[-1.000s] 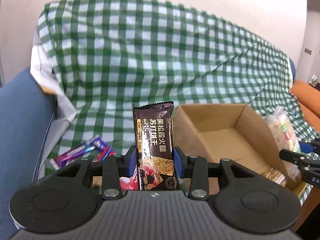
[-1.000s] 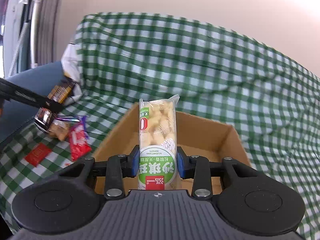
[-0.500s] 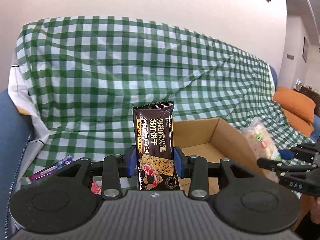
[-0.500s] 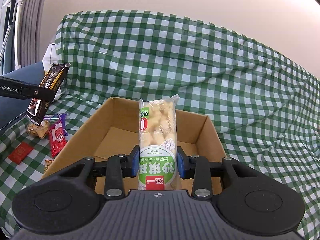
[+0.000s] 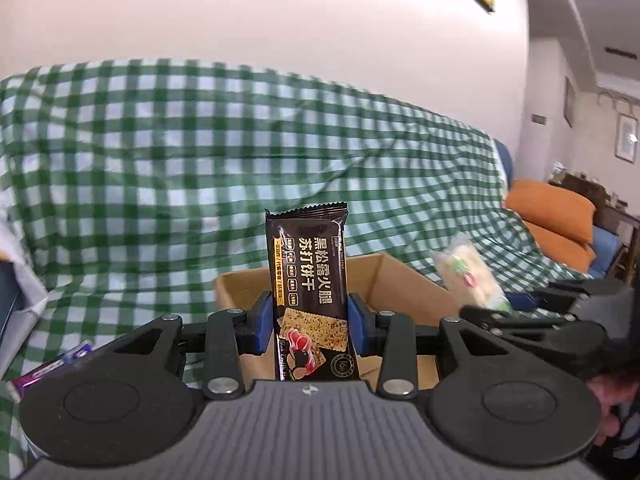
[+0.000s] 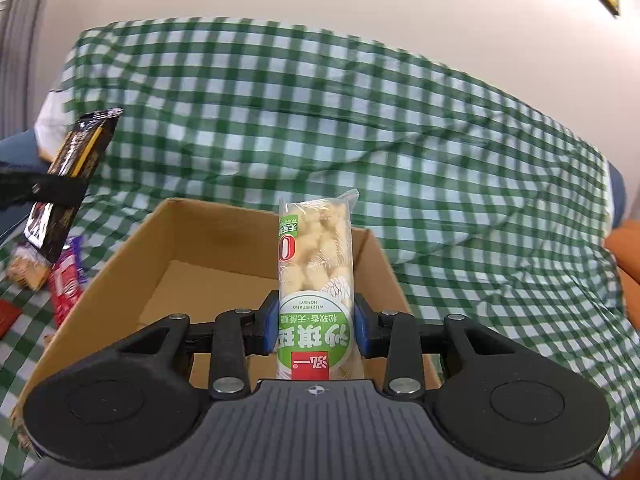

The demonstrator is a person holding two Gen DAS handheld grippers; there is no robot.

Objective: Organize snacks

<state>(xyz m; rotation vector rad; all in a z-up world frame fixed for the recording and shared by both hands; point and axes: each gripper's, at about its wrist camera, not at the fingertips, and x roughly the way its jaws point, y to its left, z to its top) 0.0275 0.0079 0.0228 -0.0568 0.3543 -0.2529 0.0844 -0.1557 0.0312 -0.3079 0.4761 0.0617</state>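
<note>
My right hand-held gripper [image 6: 315, 330] grips the sachima pack [image 6: 315, 280] upright above the cardboard box [image 6: 120, 264]; my left hand-held gripper [image 5: 307, 328] grips the cracker packet [image 5: 308, 280], box just ahead.

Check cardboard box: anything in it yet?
Looks empty: the cardboard box shows bare floor in the right wrist view; its near end is hidden.

Soft, even indoor light fills both views, with no hard shadows or glare. The checked cloth [image 5: 200, 152] behind the cardboard box [image 6: 224, 248] is smeared by motion blur (worst in the right wrist view), while the dark cracker packet [image 5: 307, 292] stays sharp. Fisheye bending curves the wall [image 5: 280, 8] above the cloth, and the corners fall black.
</note>
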